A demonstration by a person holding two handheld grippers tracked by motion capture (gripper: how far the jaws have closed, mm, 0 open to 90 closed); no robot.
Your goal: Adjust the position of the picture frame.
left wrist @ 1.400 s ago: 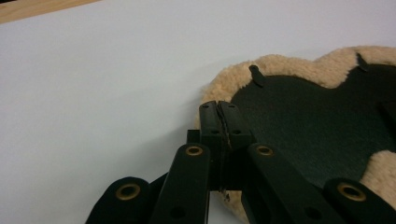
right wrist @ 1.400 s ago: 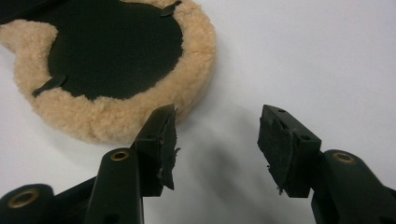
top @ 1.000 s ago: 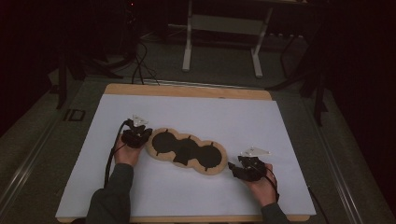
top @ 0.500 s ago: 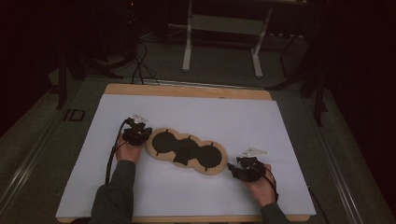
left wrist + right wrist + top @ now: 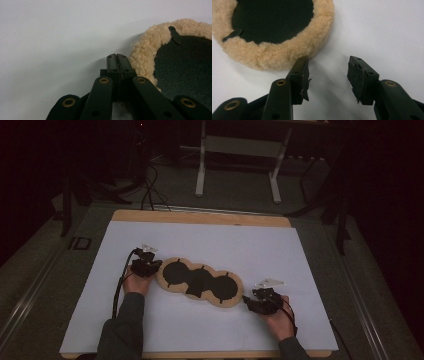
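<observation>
A tan fleece pad (image 5: 200,282) with three round black patches lies slantwise on the white sheet (image 5: 215,242). My left gripper (image 5: 156,266) rests at the pad's left end, its jaws shut with nothing between them. In the left gripper view the closed gripper tips (image 5: 117,58) sit right beside the woolly rim (image 5: 142,50). My right gripper (image 5: 246,299) is at the pad's right end. In the right gripper view it (image 5: 328,67) stands open over bare sheet, and one fingertip (image 5: 300,66) touches the fleece edge (image 5: 274,57).
The sheet covers a wooden tabletop (image 5: 200,216). Behind the table, on the dark floor, stand a white metal frame (image 5: 237,145) and loose cables (image 5: 147,190). A cable (image 5: 119,287) trails from the left gripper along the forearm.
</observation>
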